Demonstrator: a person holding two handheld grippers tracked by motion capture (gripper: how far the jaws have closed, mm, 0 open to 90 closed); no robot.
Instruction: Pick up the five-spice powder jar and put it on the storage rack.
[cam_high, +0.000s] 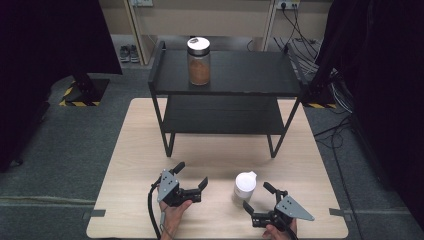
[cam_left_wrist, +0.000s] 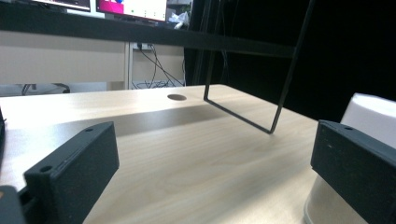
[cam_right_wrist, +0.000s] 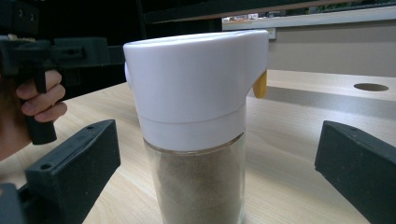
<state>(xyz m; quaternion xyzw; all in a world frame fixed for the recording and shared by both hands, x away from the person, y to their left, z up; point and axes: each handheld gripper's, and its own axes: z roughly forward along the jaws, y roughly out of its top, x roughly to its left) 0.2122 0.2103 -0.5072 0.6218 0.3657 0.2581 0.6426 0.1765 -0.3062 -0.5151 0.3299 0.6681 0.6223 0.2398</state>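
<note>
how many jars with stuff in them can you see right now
2. One white-lidded jar stands on the table near its front edge, between the two grippers. One silver-lidded jar stands on the top shelf of the black rack at the table's far side.

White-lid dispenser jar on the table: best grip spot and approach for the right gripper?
Probably the glass body of the dispenser jar just under the white lid, level from the near side. It stands upright, already centred between the open right gripper jaws; the lid flares wider, with a spout.
</note>
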